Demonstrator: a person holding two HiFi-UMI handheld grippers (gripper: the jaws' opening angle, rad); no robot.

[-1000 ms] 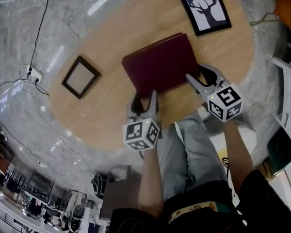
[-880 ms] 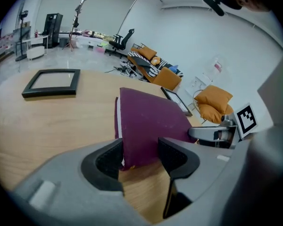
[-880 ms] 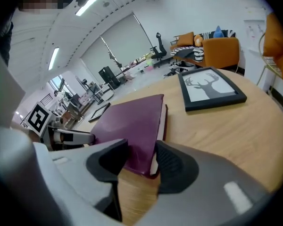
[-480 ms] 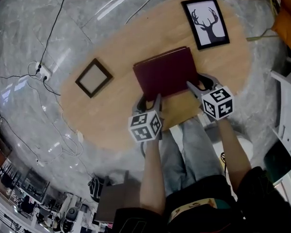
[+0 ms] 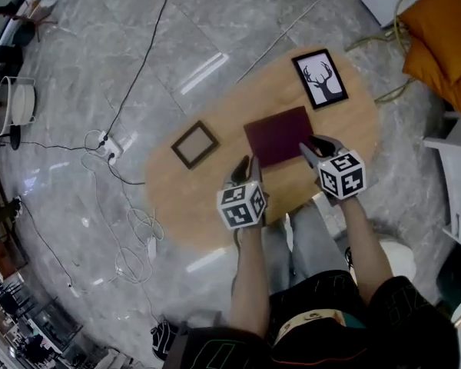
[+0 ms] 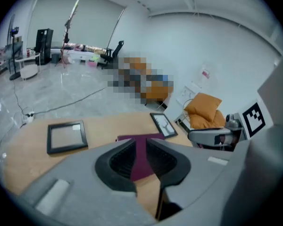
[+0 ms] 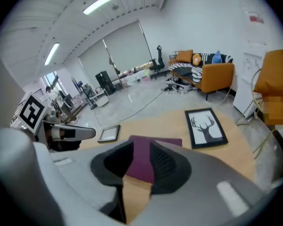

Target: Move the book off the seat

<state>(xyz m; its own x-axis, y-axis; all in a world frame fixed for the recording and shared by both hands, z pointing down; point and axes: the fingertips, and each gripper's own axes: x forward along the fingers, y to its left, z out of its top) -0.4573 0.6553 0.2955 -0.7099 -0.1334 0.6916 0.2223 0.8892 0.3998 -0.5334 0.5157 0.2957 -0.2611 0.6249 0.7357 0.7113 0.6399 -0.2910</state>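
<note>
Book (image 5: 280, 135): maroon, closed, lying flat on the oval wooden table (image 5: 184, 198), roughly mid-table and nearer the person's edge. No part of it is on a seat, and nothing rests on it or touches it. To its left in the head view, just apart, lies an empty dark frame (image 5: 195, 144). Beyond its far right corner, also apart, lies a black-framed deer picture (image 5: 320, 78). Left gripper (image 5: 242, 169): hangs in the air over the table, off the book's near left corner. Its jaws have just been closing and now stand with only a narrow gap. Nothing is between the pads, and the left gripper view shows only a strip of the book through the gap, well below. Right gripper (image 5: 316, 146): hangs over the book's right edge. Its jaws have likewise just been closing but stand somewhat wider. The pads are bare, and the book and table show through the gap from above. Both grippers point down and forward at a slant, neither in contact with book or table. The person's legs in grey trousers (image 5: 307, 244) show below the table's near edge. Around the table is a glossy grey marble floor (image 5: 77, 68). A black cable runs across it to a power strip (image 5: 106, 143) left of the table. Orange cushions (image 5: 446, 29) sit at the upper right, well apart from the table.
</note>
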